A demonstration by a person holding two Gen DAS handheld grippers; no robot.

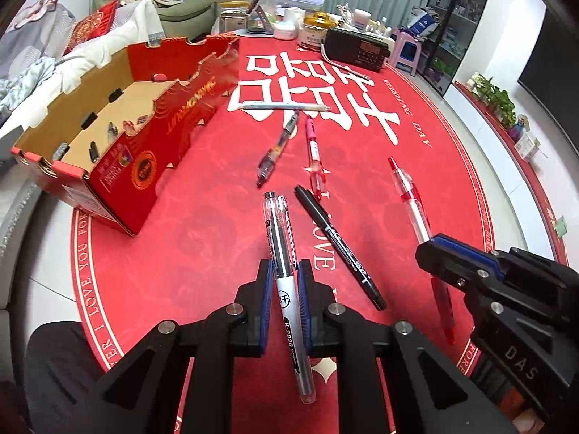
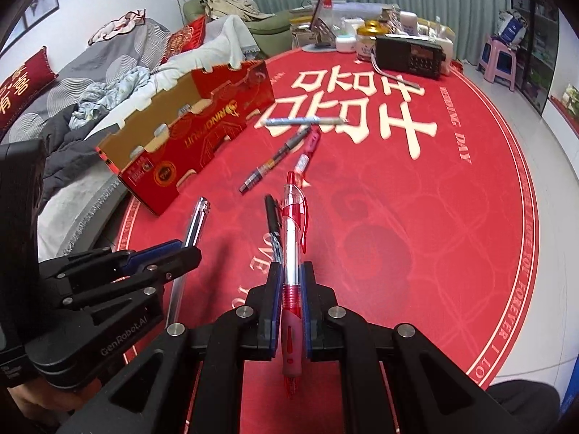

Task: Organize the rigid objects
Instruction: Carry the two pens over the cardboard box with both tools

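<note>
My left gripper [image 1: 285, 271] is shut on a clear black-ink pen [image 1: 286, 282], which lies along its fingers over the red mat. My right gripper [image 2: 291, 271] is shut on a red retractable pen [image 2: 292, 253], also seen in the left wrist view [image 1: 416, 213]. A black marker [image 1: 338, 246] lies between the two held pens. Farther off lie a dark gel pen [image 1: 277, 150], a pink pen [image 1: 314, 155] and a white pen [image 1: 286, 106]. An open red cardboard box [image 1: 119, 144] stands at the left; it also shows in the right wrist view [image 2: 195, 126].
The round red mat [image 1: 202, 224] covers the table. At its far edge stand a black radio [image 1: 356, 49], jars and bottles [image 1: 315, 29]. A bed with clothes [image 2: 90, 83] lies left of the table. A pink stool [image 2: 501, 59] stands at the far right.
</note>
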